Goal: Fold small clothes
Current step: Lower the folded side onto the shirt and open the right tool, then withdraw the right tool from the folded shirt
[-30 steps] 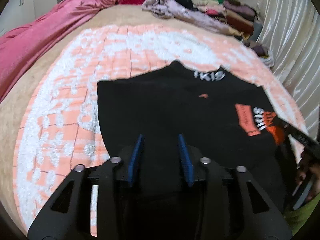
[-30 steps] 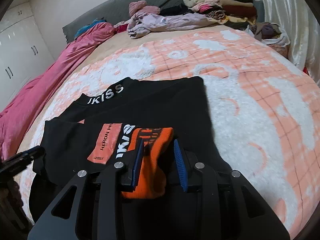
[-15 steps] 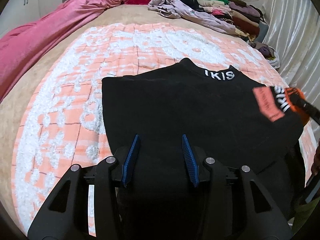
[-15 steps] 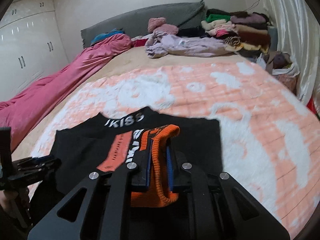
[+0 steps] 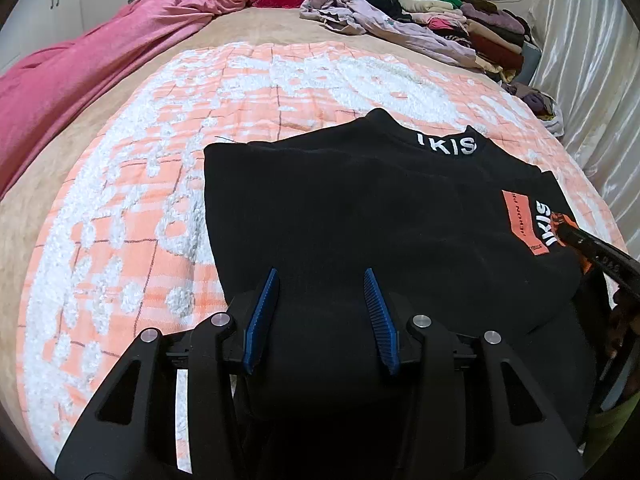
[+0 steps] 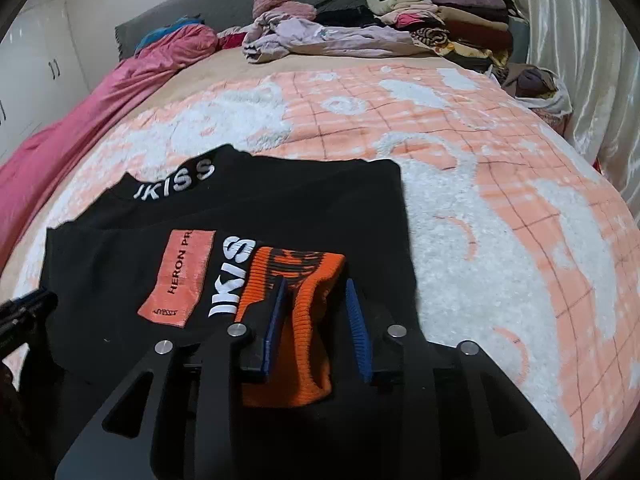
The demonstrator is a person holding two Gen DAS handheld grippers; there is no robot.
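A black sweater (image 5: 360, 208) with white collar lettering lies flat on the orange and white blanket (image 5: 132, 216). Its sleeve is folded across the body, showing an orange patch (image 6: 178, 276) and an orange ribbed cuff (image 6: 304, 320). My right gripper (image 6: 317, 282) straddles that cuff; its jaws are opening, and the right pad stands off the knit. My left gripper (image 5: 321, 272) hovers open over the sweater's lower left part, its blue pads bare. In the left wrist view, the right gripper's finger (image 5: 592, 248) reaches in at the cuff.
A pink quilt (image 5: 80, 76) runs along the bed's left side. Loose and stacked clothes (image 6: 420, 12) fill the headboard end. A shiny curtain (image 6: 580, 40) closes the right side, with a bag of clothes (image 6: 536, 84) below it. Blanket lies bare beyond the sweater.
My right gripper pinched the orange cuff and raised it, then set it back on the sweater and its jaws parted. The left gripper stayed put.
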